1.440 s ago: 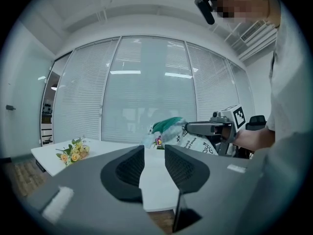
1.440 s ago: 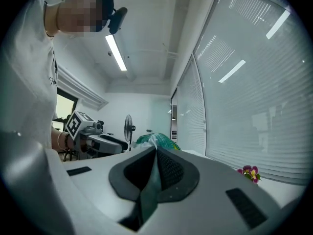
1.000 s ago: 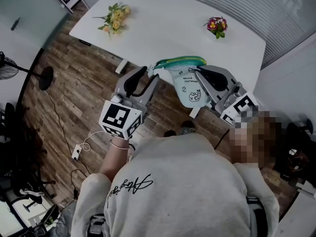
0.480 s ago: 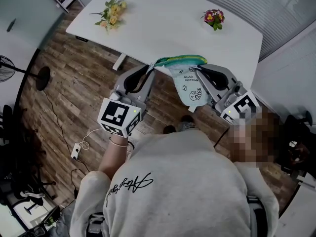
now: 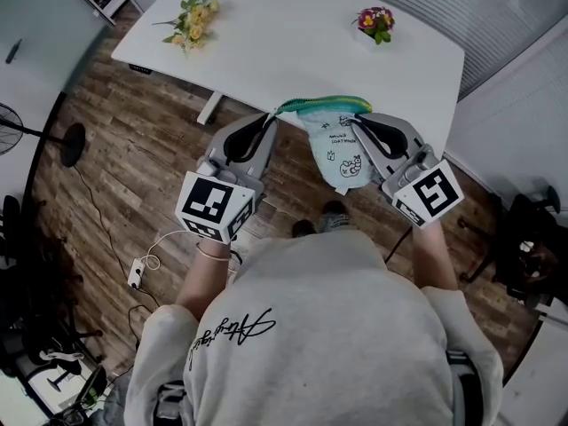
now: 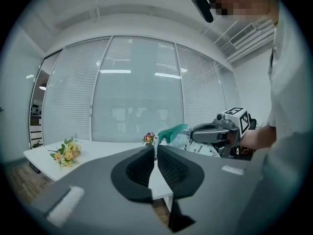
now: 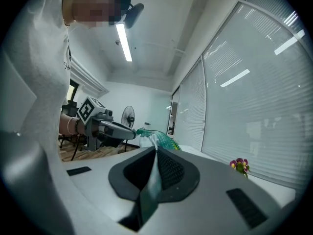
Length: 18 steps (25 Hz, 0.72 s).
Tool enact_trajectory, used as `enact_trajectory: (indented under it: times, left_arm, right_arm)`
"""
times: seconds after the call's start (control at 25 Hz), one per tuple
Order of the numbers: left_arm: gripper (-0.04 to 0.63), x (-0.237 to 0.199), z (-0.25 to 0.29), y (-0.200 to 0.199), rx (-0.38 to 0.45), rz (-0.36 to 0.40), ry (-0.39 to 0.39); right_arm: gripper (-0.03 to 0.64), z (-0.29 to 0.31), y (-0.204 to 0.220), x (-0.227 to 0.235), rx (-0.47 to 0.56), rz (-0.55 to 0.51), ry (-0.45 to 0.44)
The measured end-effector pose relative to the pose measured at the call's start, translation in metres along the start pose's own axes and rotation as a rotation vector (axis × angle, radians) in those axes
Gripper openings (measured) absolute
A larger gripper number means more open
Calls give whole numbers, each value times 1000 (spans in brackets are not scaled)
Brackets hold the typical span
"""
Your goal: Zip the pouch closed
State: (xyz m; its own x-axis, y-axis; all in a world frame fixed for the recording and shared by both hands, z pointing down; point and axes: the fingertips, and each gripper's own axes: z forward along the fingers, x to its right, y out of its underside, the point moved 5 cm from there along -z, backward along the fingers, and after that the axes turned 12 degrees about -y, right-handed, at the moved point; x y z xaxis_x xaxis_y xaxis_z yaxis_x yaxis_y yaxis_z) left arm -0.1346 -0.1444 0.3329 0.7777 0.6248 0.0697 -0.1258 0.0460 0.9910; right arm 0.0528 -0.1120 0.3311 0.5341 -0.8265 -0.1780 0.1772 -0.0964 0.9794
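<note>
A white pouch (image 5: 342,153) with printed cartoons and a green zipper edge (image 5: 324,106) hangs in the air between my two grippers, in front of the table. My right gripper (image 5: 357,125) is shut on the pouch's right top corner, and fabric shows between its jaws in the right gripper view (image 7: 156,153). My left gripper (image 5: 272,120) sits at the zipper's left end. Its jaws have just been closing and now pinch a thin white tab of the pouch (image 6: 155,146). In the left gripper view the pouch (image 6: 178,133) bunches just past the jaws.
A white table (image 5: 293,51) stands beyond the pouch, bearing yellow flowers (image 5: 197,16) at its left and a small pink bouquet (image 5: 375,20) at its right. Wood floor lies below, with a power strip (image 5: 139,272) and a fan (image 5: 22,124) at the left.
The left gripper's jaws have gone from wide open to closed on the pouch's left end. The right gripper keeps its hold and has shifted slightly.
</note>
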Motion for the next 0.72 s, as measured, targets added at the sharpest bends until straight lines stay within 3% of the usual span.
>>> enact_trajectory:
  times: [0.24,0.48,0.72]
  left_arm:
    - [20,10,4,-6,11,8,18]
    - [20,11,5,3,-17,17,30]
    - [20,6,0,10,-32,17,24]
  right_arm:
    - [97,-8,13,-1,-106,11,-9]
    - [107,-14,11,1,-100,-7,15]
    - [107,12,-7,-7,-151,-174,-26]
